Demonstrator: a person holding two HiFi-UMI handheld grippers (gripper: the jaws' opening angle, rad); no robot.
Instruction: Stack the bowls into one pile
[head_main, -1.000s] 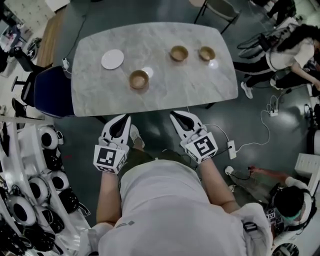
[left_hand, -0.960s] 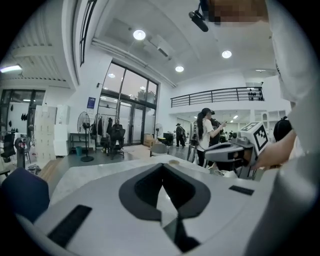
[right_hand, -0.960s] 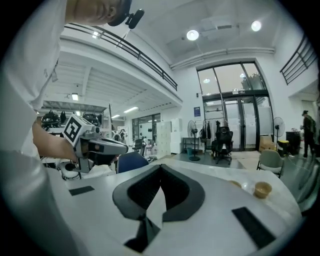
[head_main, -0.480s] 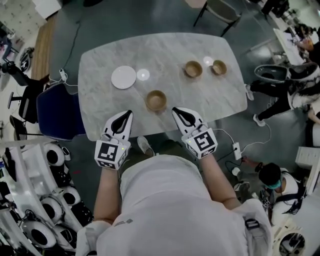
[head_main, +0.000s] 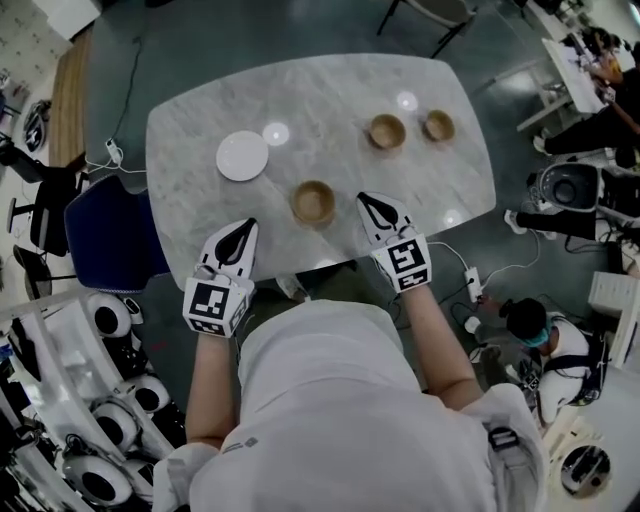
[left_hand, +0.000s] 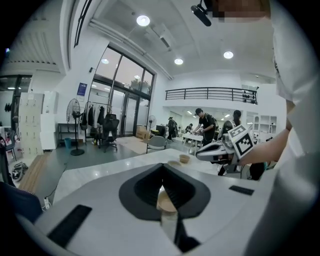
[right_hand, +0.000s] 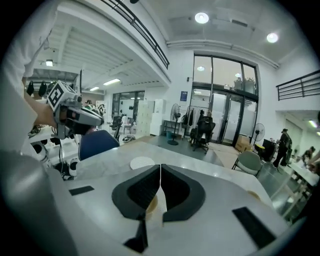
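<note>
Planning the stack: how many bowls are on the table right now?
3. The near bowl sits at the front of the table; the middle bowl and right bowl sit side by side farther back. None seems hidden.

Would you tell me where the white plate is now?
In the head view, the white plate lies left on the marble table, beyond the left gripper.
</note>
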